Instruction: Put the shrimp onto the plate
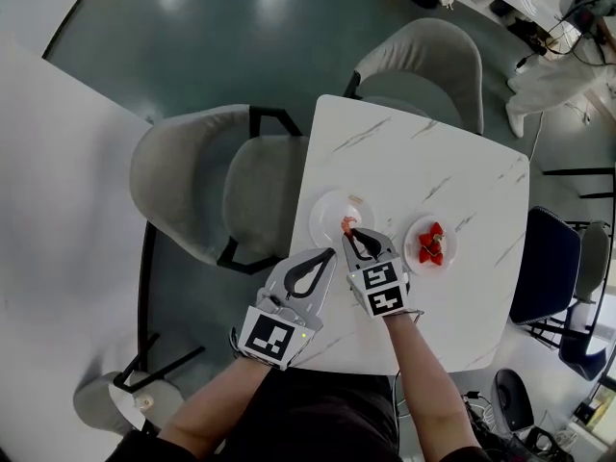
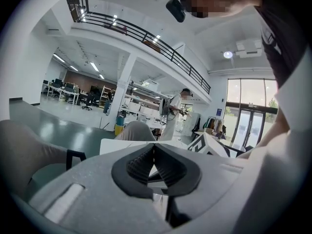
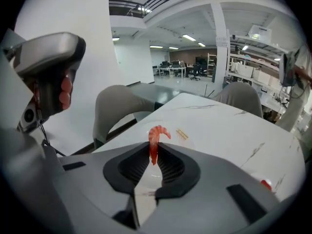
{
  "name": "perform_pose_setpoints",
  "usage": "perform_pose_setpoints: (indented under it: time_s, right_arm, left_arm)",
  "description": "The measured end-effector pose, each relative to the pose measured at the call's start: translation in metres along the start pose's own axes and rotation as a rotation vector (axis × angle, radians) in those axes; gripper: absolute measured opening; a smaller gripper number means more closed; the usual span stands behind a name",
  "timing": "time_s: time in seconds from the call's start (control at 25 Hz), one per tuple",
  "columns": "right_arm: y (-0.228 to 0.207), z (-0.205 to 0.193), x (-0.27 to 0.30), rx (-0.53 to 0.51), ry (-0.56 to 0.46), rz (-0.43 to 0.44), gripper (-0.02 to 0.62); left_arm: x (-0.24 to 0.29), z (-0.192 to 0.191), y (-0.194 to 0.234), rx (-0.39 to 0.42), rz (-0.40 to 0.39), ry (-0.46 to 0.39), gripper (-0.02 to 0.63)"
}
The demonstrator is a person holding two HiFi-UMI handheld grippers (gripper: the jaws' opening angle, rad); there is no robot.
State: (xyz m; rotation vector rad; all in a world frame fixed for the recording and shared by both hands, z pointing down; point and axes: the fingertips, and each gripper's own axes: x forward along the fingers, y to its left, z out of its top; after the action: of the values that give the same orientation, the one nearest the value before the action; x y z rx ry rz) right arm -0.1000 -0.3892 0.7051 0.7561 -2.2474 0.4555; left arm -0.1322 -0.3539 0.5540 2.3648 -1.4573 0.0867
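Orange-red shrimp [image 3: 155,141] is pinched at its tail end between the jaws of your right gripper [image 3: 154,152], with the curled body standing up above the tips. From the head view, those tips sit over the near part of the pale round plate [image 1: 324,209]. Whether the shrimp touches the plate cannot be told.

Your left gripper [image 2: 154,147] has its jaws pressed together with nothing between them. It lies just beside the right gripper, on its left, at the table's near-left edge, and it angles toward the same plate.

A second small plate [image 1: 414,256] stands to the right of the right gripper and carries red pieces [image 1: 432,243]. Both plates rest on the white marble-patterned table [image 1: 452,176].

One grey chair [image 1: 183,176] stands at the table's left side and another grey chair [image 1: 433,56] at its far side.
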Motion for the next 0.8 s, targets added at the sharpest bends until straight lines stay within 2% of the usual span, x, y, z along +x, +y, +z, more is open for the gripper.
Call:
perform_pose_setpoints:
  time_s: [0.2,0.36,0.8]
  right_arm:
    - [-0.002,-0.009,0.020,-0.121,0.117,-0.036,0.054]
    - [-0.002,-0.016,0.029,-0.161,0.198,-0.049,0.054]
    - [-0.002,-0.025,0.039,-0.160,0.283,-0.041,0.055]
  left_arm:
    - [0.005,-0.005,0.011,-0.018,-0.002,0.010,0.009]
    - [0.007,-0.008,0.016,-0.024,-0.001,0.020,0.009]
    - [-0.001,-0.008,0.026,-0.028,0.009,0.022,0.009]
